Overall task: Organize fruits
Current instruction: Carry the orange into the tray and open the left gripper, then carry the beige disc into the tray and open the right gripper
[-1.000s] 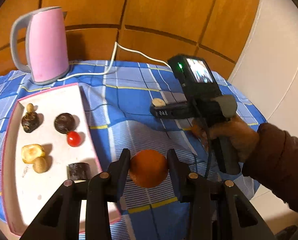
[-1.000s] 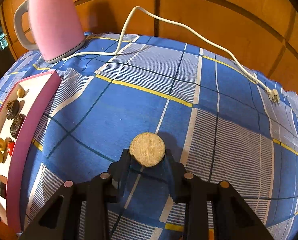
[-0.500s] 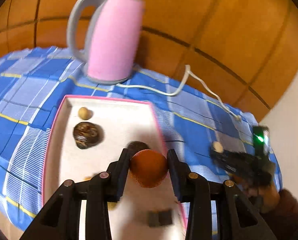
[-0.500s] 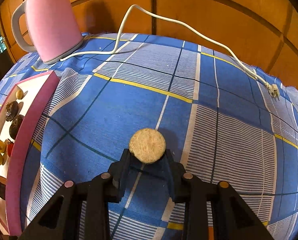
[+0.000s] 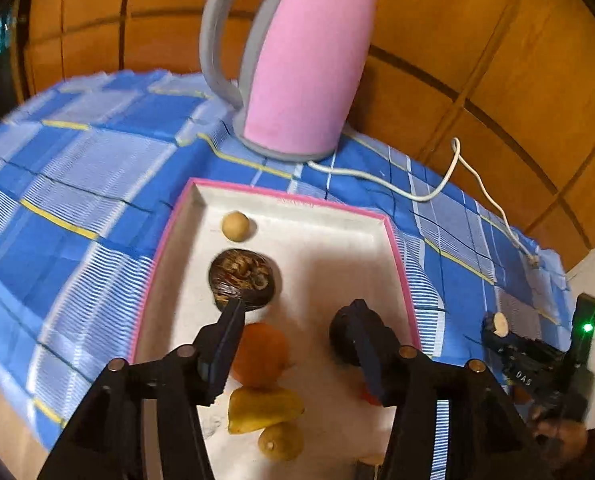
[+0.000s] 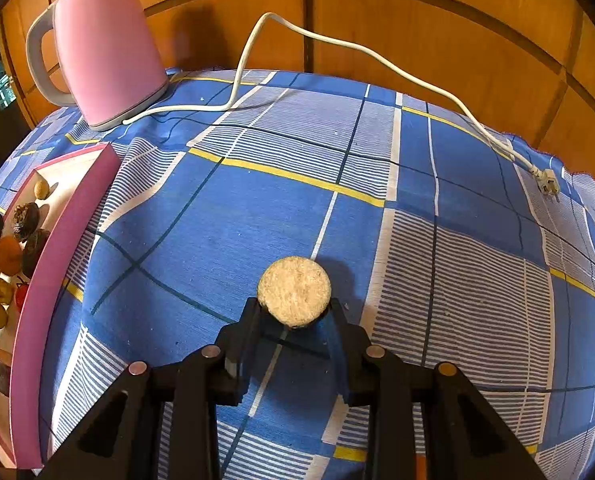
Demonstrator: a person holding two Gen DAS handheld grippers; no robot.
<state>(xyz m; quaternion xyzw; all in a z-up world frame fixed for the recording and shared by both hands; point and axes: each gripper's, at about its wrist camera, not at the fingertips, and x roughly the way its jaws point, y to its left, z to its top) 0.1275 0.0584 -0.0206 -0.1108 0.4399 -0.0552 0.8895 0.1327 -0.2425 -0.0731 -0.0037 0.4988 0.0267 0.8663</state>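
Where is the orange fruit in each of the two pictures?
Left wrist view: the orange fruit lies low in the middle, in the white tray, beside the open left claw.
Right wrist view: the orange fruit is at the far left edge, in the tray.
Shared landmark: the pink kettle.

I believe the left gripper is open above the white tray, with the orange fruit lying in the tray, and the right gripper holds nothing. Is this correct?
One detail is wrong. The right gripper is not empty: the right wrist view shows its jaws shut on a round tan slice. The rest holds: in the left wrist view the left gripper is open above the white tray, where the orange fruit lies.
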